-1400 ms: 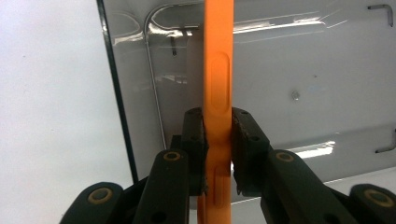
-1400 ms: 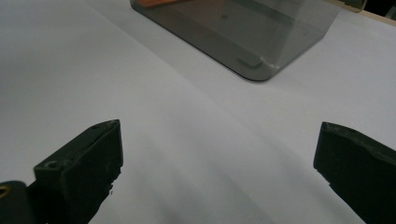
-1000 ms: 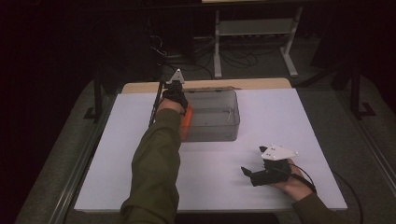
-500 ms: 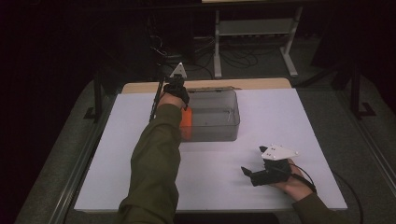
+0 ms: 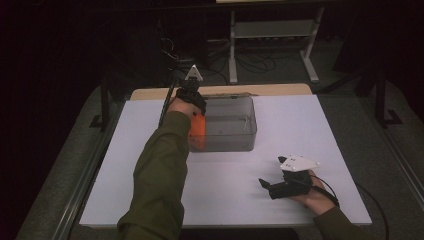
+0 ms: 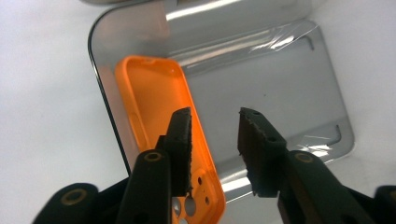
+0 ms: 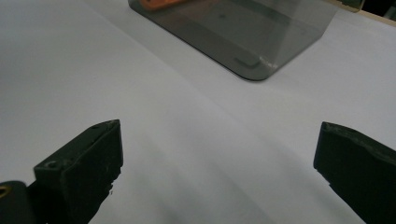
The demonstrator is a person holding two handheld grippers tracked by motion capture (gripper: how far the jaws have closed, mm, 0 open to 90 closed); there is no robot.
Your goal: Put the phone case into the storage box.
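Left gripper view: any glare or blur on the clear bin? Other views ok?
Left gripper view: bright streaks of glare on the walls of the clear smoky plastic bin; the orange plastic phone case is sharp, and the left gripper jaws are slightly soft. High view: dark surroundings, the white table evenly lit. Right gripper view: the right gripper jaws are blurred, and the bin's corner is soft.

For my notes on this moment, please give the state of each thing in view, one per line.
Orange phone case: inside the bin, leaning on its wall, released.
Clear bin: upright, no lid.
Left hand-held gripper: above the bin, jaws just opened, nothing between them.
Right hand-held gripper: wide open, empty, over the table.
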